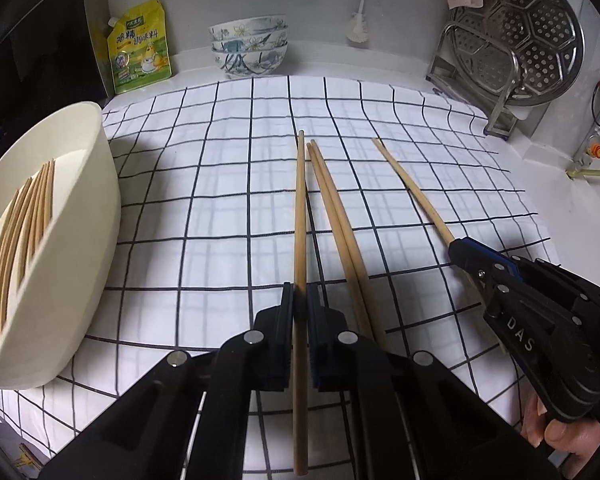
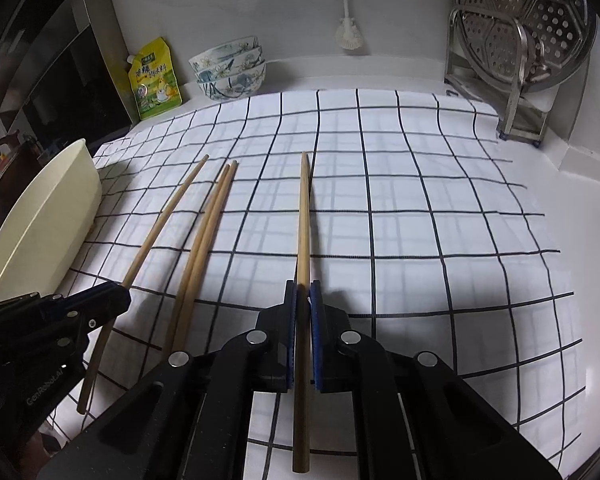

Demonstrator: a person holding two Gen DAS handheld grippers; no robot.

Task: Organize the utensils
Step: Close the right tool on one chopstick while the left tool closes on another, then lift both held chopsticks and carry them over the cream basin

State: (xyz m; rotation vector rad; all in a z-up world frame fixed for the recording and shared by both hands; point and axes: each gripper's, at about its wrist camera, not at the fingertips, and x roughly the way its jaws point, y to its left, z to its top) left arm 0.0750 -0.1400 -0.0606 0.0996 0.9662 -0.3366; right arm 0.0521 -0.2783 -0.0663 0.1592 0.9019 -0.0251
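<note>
A: What are the jaws doing?

B: The left gripper (image 1: 300, 300) is clamped on one chopstick (image 1: 300, 216), which runs forward from between its jaws. The right gripper (image 2: 303, 300) is clamped on another chopstick (image 2: 303, 220).

A: And the remaining ones?

B: A pair of chopsticks (image 1: 336, 220) lies on the checked cloth (image 1: 220, 184) between the two grippers. The cream holder (image 1: 80, 240), left of the left jaws, has more chopsticks inside.
</note>
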